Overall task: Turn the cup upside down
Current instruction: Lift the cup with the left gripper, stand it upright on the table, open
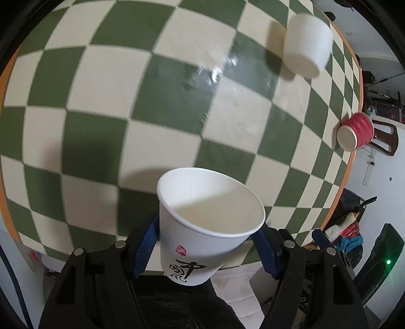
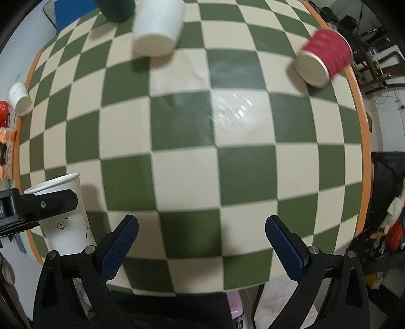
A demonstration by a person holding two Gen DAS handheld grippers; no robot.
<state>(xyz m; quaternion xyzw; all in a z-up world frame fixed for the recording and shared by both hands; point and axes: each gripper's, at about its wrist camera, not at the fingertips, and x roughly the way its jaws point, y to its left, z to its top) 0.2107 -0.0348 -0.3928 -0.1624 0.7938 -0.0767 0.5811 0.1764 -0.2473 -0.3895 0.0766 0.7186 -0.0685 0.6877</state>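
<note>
My left gripper (image 1: 207, 243) is shut on a white paper cup (image 1: 202, 235) with black calligraphy and a red seal. The cup is mouth up and tilted, held above the near edge of the green-and-cream checkered table (image 1: 101, 88). The same cup (image 2: 67, 217) shows in the right wrist view at the lower left, with the left gripper's black finger across it. My right gripper (image 2: 201, 243) is open and empty above the table's near edge, to the right of the cup.
A white cup (image 1: 307, 45) and a red ribbed cup (image 1: 355, 131) stand upside down on the far side; both also show in the right wrist view, white cup (image 2: 158, 27), red cup (image 2: 324, 55). Another white cup (image 2: 19, 97) and a dark cup (image 2: 116, 8) are at the left.
</note>
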